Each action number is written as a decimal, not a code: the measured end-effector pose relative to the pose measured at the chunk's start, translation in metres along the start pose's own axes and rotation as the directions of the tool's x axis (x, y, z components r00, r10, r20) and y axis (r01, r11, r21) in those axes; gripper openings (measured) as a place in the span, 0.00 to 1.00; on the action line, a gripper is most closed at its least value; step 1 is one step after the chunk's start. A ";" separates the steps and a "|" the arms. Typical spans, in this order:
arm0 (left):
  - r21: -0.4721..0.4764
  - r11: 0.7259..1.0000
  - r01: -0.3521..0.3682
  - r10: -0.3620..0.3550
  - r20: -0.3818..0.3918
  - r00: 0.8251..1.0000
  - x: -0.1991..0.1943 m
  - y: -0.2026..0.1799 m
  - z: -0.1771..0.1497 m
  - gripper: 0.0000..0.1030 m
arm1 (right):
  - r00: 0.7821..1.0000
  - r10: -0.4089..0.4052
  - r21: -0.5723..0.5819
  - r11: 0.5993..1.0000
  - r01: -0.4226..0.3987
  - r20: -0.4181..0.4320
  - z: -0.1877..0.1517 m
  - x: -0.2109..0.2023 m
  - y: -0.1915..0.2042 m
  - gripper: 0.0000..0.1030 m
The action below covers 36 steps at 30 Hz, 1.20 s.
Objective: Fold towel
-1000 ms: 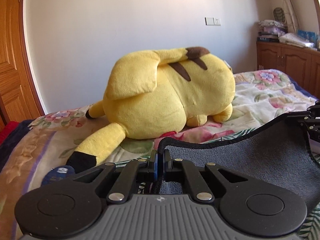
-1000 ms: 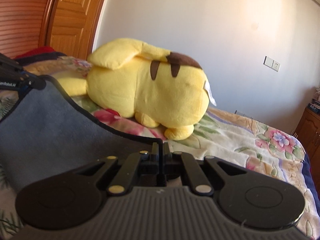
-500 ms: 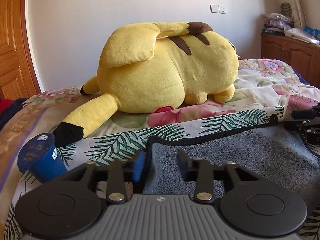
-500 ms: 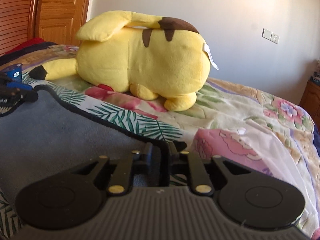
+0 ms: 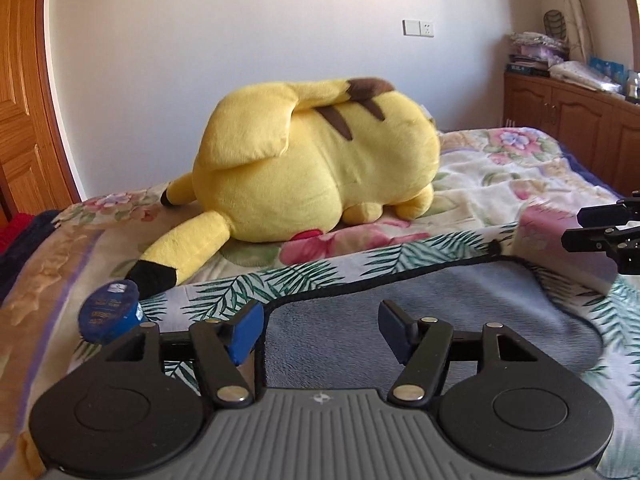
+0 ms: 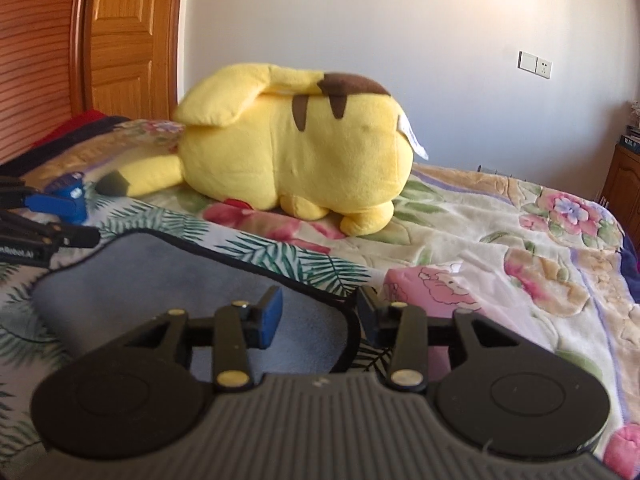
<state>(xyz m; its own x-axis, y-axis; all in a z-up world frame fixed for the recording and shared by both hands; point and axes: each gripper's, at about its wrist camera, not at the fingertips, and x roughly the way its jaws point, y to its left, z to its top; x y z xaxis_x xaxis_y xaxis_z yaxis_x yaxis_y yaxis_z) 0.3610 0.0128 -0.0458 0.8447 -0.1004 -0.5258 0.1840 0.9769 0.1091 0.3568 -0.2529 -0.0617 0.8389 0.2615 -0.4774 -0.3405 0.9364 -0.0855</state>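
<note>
Right now I have both grippers spread wide with nothing between their fingers. My left gripper [image 5: 320, 326] hangs over the near left corner of the towel [image 5: 420, 320], its blue pads apart, and the dark hem of the towel runs just inside the left pad. My right gripper [image 6: 318, 314] sits over the opposite near corner, also parted, with the towel's rounded black-edged corner showing between and below its fingers. The towel is grey, bound in black, and lies flat on a leaf-print cloth [image 5: 304, 276] spread on the bed [image 6: 500, 240], which is covered by a floral blanket. From the left camera I see the other gripper at the far right edge of the towel; from the right camera I see the left one at the far left. A small blue tub [image 5: 110, 312] stands on the bed just left of my left gripper, near the black tip of a big yellow plush toy [image 5: 316, 160] that lies on its side behind the towel, against a white wall [image 5: 240, 32]. A wooden door [image 6: 124, 40] stands to the left.
</note>
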 end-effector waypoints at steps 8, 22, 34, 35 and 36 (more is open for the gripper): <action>-0.002 1.000 0.010 -0.010 0.017 1.000 -0.060 -0.014 0.016 0.50 | 0.999 0.009 0.003 1.000 -0.009 0.032 0.023 -0.062 0.007 0.41; 0.051 0.998 0.026 -0.029 0.057 0.998 -0.162 -0.030 0.034 0.56 | 0.999 0.022 0.011 1.000 -0.023 0.041 0.023 -0.132 0.034 0.41; 0.007 1.000 0.025 -0.026 0.110 0.994 -0.225 -0.029 0.037 0.72 | 0.998 0.006 0.036 0.999 -0.009 0.070 0.021 -0.180 0.049 0.58; 0.003 1.000 0.022 -0.022 0.112 0.994 -0.229 -0.029 0.036 0.76 | 0.997 0.005 0.041 0.999 -0.008 0.072 0.019 -0.184 0.049 0.59; 0.000 1.000 0.019 -0.019 0.115 0.993 -0.233 -0.029 0.035 0.81 | 0.997 0.004 0.049 0.999 -0.008 0.075 0.017 -0.187 0.049 0.63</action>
<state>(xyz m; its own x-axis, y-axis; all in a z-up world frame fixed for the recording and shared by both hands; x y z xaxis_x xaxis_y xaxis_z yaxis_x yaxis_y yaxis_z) 0.1767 0.0015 0.1034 0.8933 -0.1401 -0.4272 0.2003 0.9747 0.0993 0.1909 -0.2521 0.0385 0.8667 0.2823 -0.4113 -0.3262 0.9445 -0.0390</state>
